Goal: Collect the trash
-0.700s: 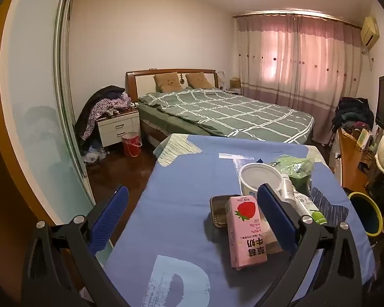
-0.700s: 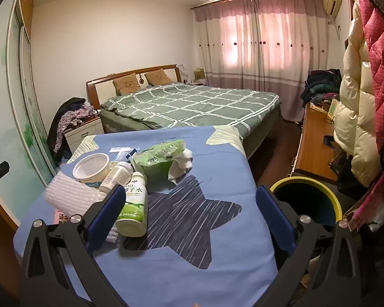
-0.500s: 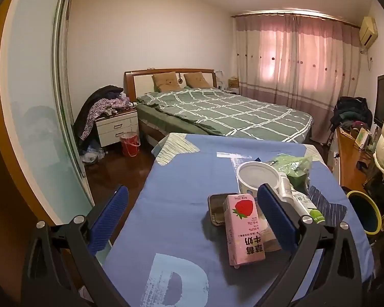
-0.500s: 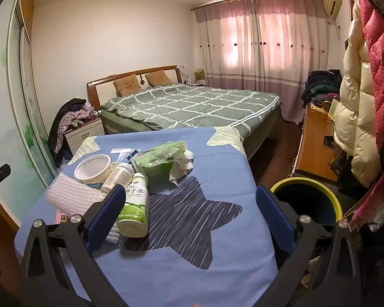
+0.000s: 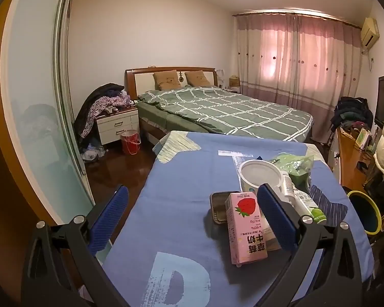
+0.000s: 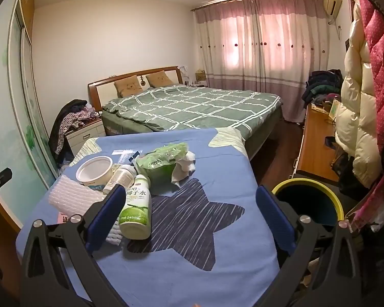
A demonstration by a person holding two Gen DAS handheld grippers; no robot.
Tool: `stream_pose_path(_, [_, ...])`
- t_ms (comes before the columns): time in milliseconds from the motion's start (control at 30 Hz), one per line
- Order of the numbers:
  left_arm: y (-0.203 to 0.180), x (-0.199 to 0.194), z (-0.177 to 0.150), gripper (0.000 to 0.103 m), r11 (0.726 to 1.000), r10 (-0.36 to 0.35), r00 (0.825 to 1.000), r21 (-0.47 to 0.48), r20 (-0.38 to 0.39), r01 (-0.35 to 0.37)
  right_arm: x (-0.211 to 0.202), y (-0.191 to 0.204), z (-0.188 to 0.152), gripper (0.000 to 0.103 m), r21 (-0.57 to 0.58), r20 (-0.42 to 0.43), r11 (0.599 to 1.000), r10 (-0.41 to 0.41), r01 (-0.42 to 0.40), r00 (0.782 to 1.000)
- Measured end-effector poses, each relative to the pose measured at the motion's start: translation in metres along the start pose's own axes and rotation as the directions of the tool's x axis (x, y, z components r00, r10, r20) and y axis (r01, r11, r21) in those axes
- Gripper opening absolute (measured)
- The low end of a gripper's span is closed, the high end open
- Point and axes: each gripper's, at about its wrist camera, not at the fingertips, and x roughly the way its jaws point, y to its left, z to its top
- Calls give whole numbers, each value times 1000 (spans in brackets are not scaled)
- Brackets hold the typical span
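On tabletop [image 6: 140,268] almost nothing changed: milk carton [image 5: 245,227], coconut bottle [image 6: 137,208] untouched. Left gripper [image 5: 192,217], right gripper [image 6: 189,213] both wide open, empty. Bin [image 6: 308,200] waits; collecting not started.

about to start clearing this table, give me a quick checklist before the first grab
1. Left gripper open and holding nothing: ok.
2. Right gripper open and holding nothing: ok.
3. Bin with yellow rim stands open beside the table's right edge: ok.
4. Pink strawberry milk carton lies between the left fingers' line of approach, with a dark tray close behind it: ok.
5. Green coconut water bottle lies on its side against white foam wrap; free to lift alone: cannot tell.
6. Whether the white bowl is empty: ok, nothing shows inside.
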Motion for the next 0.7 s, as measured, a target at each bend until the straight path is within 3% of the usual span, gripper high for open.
stream_pose_path(700, [-1, 7, -1, 99, 1000, 6, 1000, 13, -13, -6, 4, -6, -5, 97, 22, -8, 1000, 7, -7, 1000])
